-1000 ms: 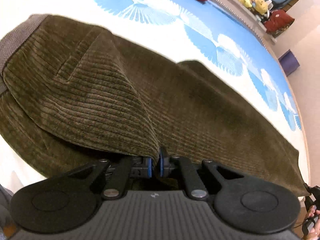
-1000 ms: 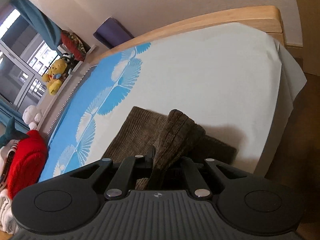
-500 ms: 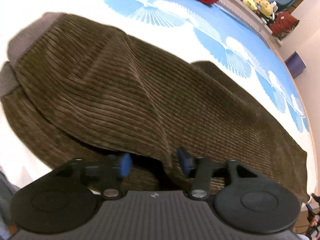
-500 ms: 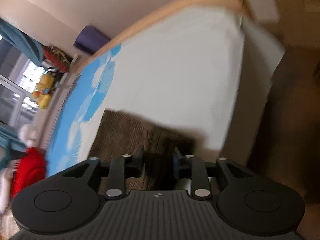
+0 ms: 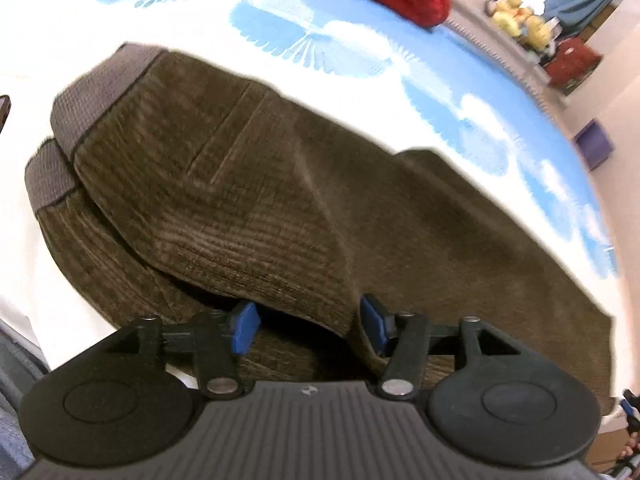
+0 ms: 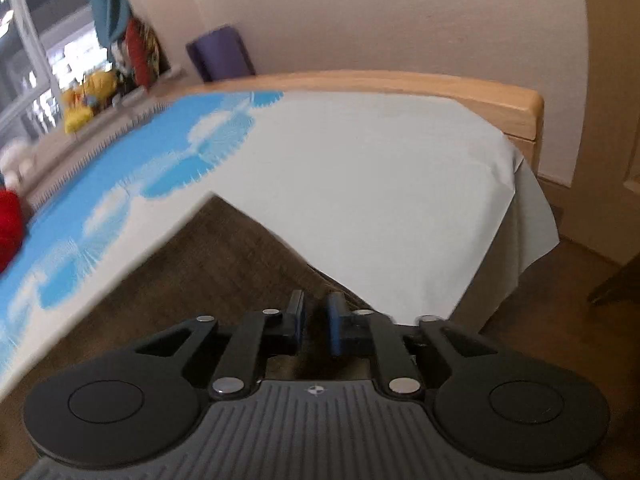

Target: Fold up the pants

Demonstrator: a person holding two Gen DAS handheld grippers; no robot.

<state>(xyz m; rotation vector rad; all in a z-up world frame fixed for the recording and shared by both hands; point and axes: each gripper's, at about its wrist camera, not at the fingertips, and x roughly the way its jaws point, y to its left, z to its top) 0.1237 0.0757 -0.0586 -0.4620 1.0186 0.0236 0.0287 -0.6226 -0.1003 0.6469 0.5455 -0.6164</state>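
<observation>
Your pants (image 5: 304,208) are lying doubled over lengthwise on the bed (image 6: 360,184), waistband off to the far left and the long axis running away to the right toward the hems. Your left tool (image 5: 308,328) sits wide apart with the thigh-side fold edge right between its pads, gripping nothing. Your right tool (image 6: 316,322) is narrow with a gap, empty, hovering over the hem end, so it's the nearer one for bringing hems to waistband.
</observation>
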